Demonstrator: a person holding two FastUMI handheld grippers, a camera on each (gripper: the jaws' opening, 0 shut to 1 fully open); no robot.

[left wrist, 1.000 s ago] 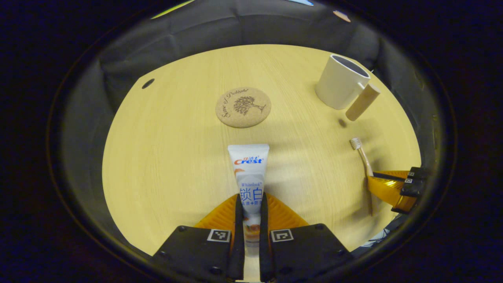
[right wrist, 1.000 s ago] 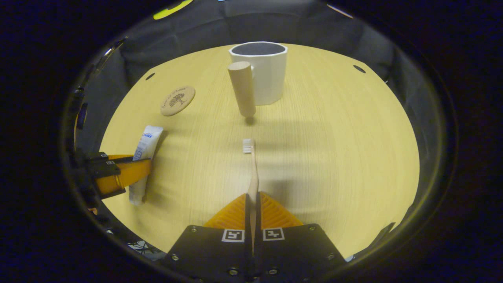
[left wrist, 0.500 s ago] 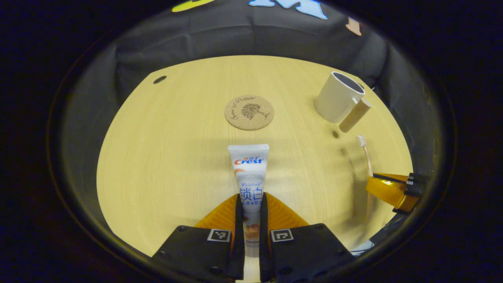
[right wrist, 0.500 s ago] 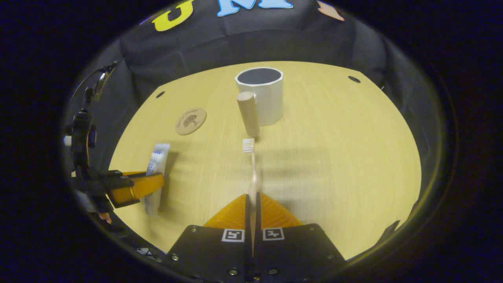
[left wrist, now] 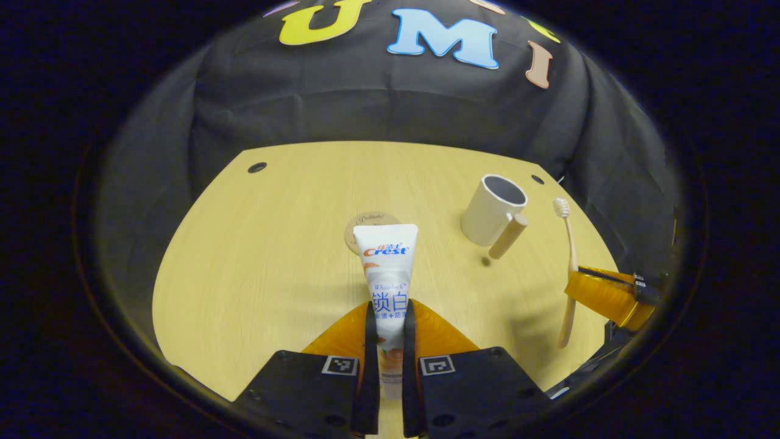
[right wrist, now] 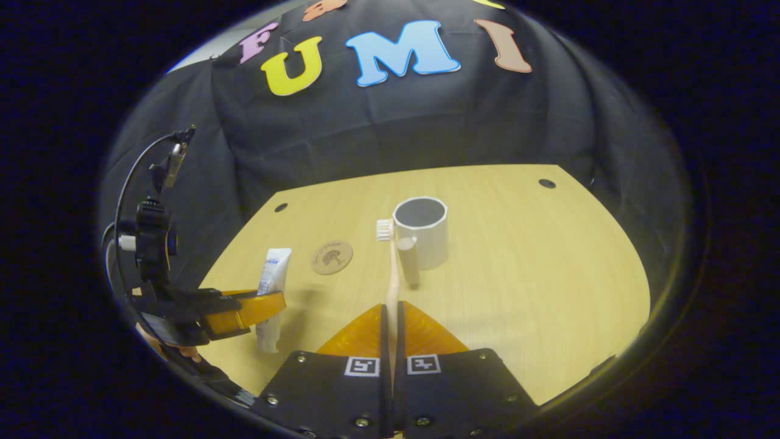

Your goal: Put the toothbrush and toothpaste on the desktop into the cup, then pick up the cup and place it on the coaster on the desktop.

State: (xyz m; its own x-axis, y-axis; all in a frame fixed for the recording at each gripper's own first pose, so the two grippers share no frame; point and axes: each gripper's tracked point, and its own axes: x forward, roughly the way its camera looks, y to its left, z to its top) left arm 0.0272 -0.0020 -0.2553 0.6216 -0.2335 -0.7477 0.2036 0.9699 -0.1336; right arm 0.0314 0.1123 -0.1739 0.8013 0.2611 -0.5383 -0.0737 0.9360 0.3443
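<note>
Above a round-edged wooden table [left wrist: 256,268], the left gripper [left wrist: 387,317] clamps a toothpaste tube [left wrist: 387,268]; the right gripper [right wrist: 390,317] pinches a slim toothbrush [right wrist: 392,274] near the white cup [right wrist: 421,231] and cork coaster [right wrist: 332,256].

Dim, warm overhead light; soft shadows on the desktop [left wrist: 256,262]; sharp centre, strong fisheye bending at edges.

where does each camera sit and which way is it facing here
Left gripper view: rides the left gripper, looking along its jaws, shut on the toothpaste, over the table toward the cup; the right gripper shows at its right edge.
Right gripper view: rides the right gripper, jaws shut on the toothbrush, facing the cup; the left gripper shows at left.
Shared: table, cup, coaster, both items.
</note>
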